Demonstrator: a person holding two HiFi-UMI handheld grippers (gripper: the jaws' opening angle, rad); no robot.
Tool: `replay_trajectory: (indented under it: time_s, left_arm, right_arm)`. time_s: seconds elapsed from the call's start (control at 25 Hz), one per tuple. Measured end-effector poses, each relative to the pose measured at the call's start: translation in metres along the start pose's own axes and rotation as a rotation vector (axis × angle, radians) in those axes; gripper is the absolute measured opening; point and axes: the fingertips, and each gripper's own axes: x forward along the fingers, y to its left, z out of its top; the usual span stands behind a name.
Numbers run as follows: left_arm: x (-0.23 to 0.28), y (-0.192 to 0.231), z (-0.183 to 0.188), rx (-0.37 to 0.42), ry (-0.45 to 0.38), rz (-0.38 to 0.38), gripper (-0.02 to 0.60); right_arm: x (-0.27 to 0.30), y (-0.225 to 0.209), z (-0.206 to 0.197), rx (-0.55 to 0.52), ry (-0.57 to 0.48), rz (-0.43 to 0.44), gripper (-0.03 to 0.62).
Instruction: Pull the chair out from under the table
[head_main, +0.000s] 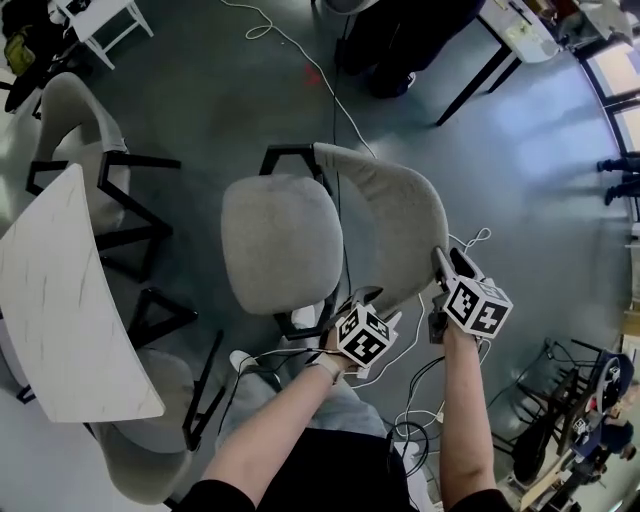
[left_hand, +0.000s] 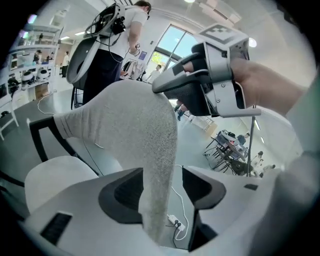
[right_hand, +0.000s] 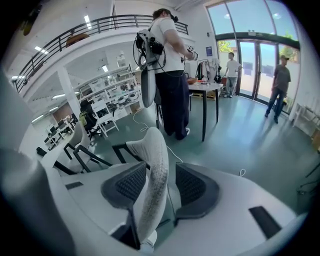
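Note:
The grey upholstered chair (head_main: 280, 240) stands on the floor to the right of the white marble-top table (head_main: 60, 300), its seat fully out from under it. Its curved backrest (head_main: 395, 225) faces me. My left gripper (head_main: 366, 298) straddles the backrest's lower rim (left_hand: 145, 140); the fabric lies along one pad and a gap shows at the other, so the jaws are open. My right gripper (head_main: 446, 264) straddles the upper rim (right_hand: 152, 175) the same way, open with a gap beside the fabric. The right gripper (left_hand: 210, 80) also shows in the left gripper view.
Two more grey chairs (head_main: 75, 130) (head_main: 150, 450) sit at the white table. Cables (head_main: 300, 60) and a power strip (left_hand: 175, 220) lie on the floor around the chair. A person (right_hand: 167, 65) stands by a black-legged table (head_main: 480, 60) beyond it.

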Motion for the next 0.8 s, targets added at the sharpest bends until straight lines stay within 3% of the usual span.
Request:
replay_trajectory:
  time_s: [0.16,0.36,0.8]
  left_arm:
    - [-0.042,0.001,0.002,-0.022,-0.057,0.022,0.249]
    - [-0.098,-0.002,0.012,0.007,-0.134,0.053,0.247]
    - [-0.263,0.011,0.026,0.032,-0.358,0.213,0.235]
  right_arm:
    - [-0.029,0.013,0.012,-0.014,-0.058,-0.015,0.172]
    - [-0.061,0.056,0.023,-0.08,-0.104,0.02,0.172]
    - [-0.112,0.222,0.025,-0.252,-0.17,0.241,0.172]
